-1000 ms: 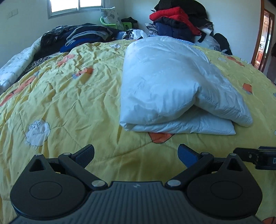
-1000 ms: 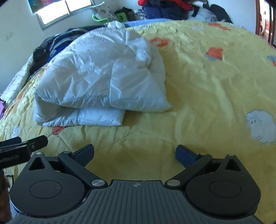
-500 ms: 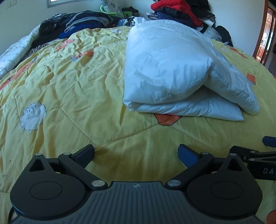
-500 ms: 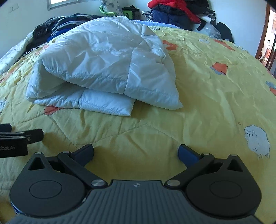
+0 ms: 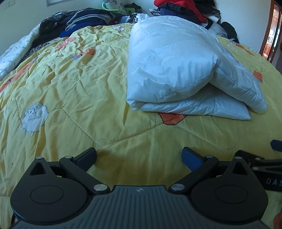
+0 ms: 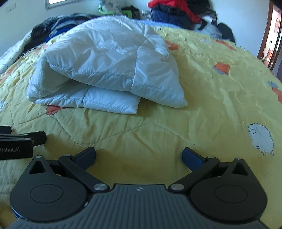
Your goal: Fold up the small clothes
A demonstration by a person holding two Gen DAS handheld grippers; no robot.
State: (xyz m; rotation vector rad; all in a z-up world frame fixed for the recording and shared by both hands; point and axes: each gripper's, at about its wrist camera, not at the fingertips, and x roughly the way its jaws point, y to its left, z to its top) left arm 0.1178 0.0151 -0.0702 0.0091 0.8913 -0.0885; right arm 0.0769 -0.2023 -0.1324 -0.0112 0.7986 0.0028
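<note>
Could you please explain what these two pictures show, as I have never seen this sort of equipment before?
A person holds a two-finger gripper in each hand, and each carries a wide-angle camera looking forward along its fingers. One picture comes from the left gripper, the other from the right gripper. Both are open and hold nothing. Ahead of them a white padded jacket, folded into a bundle, lies on a bed with a yellow quilt printed with sheep. More clothes are piled at the far edge. Each gripper shows at the side of the other's picture.

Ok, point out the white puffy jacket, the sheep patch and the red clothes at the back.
white puffy jacket (image 5: 172, 58), left wrist view, upper folded layer.
sheep patch (image 6: 261, 138), right wrist view, its woolly body.
red clothes (image 6: 158, 3), right wrist view, top of the pile.
</note>
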